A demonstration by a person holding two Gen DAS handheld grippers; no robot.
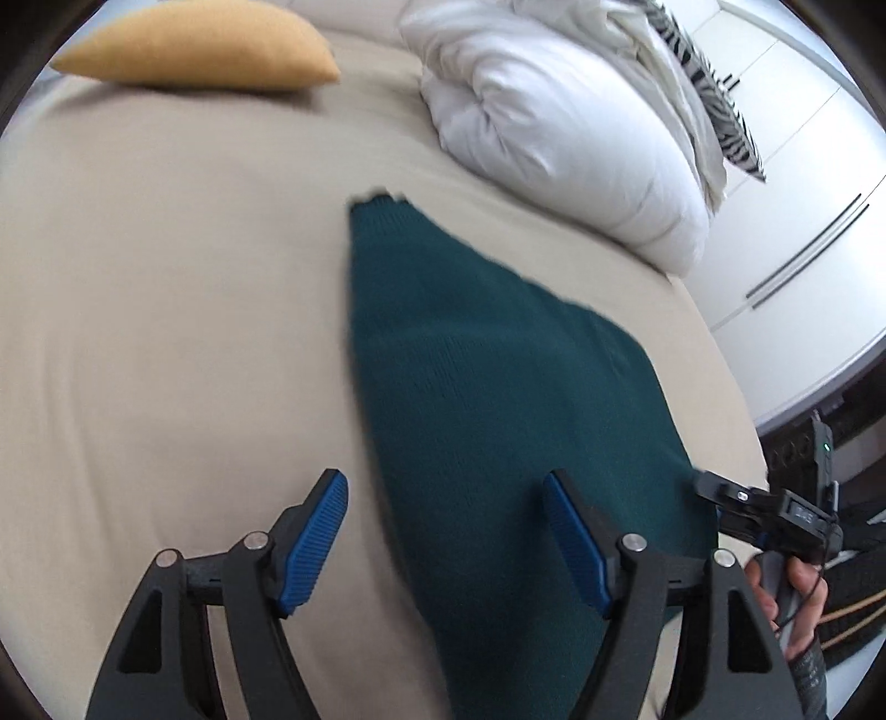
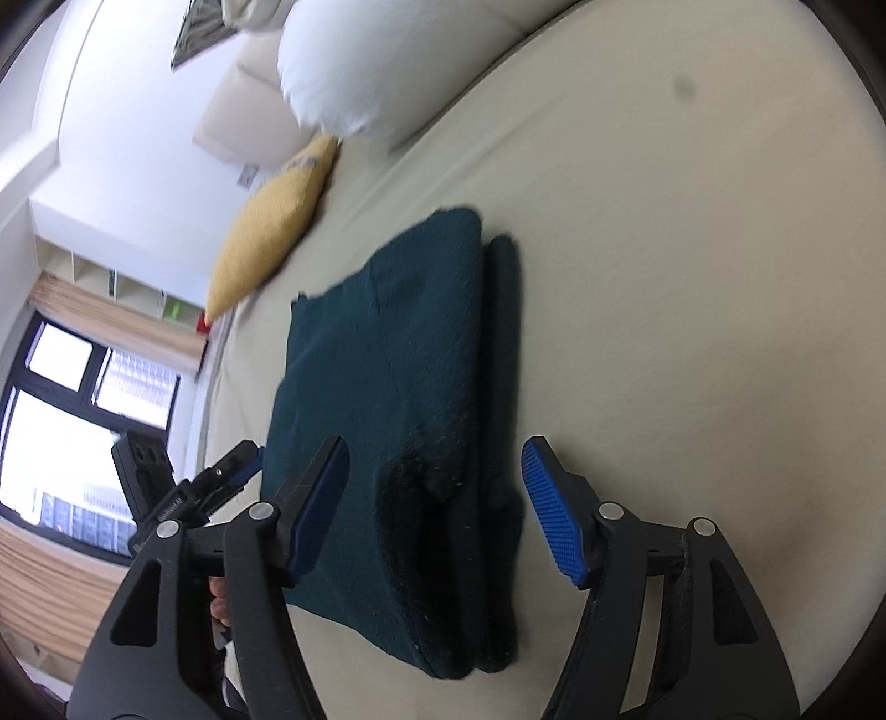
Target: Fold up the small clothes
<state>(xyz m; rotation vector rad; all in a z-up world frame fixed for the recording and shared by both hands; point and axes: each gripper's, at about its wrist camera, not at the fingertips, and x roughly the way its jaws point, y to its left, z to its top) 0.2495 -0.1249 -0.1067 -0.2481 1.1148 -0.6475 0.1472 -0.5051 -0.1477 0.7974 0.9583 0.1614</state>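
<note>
A dark teal knitted garment (image 2: 382, 421) lies on a bed covered with a beige sheet (image 1: 166, 332). It is already folded over itself: the right wrist view shows stacked layers with a thick folded edge along its right side. A person stands at the foot of the bed with one tool in each hand.

The left tool (image 1: 446, 545) hovers over the near end of the garment, its blue-padded fingers spread wide and holding nothing. One finger sits above bare sheet, the other above the knit. The right tool (image 2: 434, 512) is also spread wide and empty, straddling the garment's thick folded edge. Whether either finger touches the cloth cannot be told.

A white duvet (image 1: 565, 133) is bunched at the head of the bed, and a mustard-yellow cushion (image 1: 205, 50) lies near it, both well apart from the garment.

The likely risks from here: the knit looks soft and bulky, so a pinch may catch only the top layer and peel the fold open when lifted. A finger digging low could grab the sheet too. If the two tools lift unevenly, the stack could skew or slide apart.
</note>
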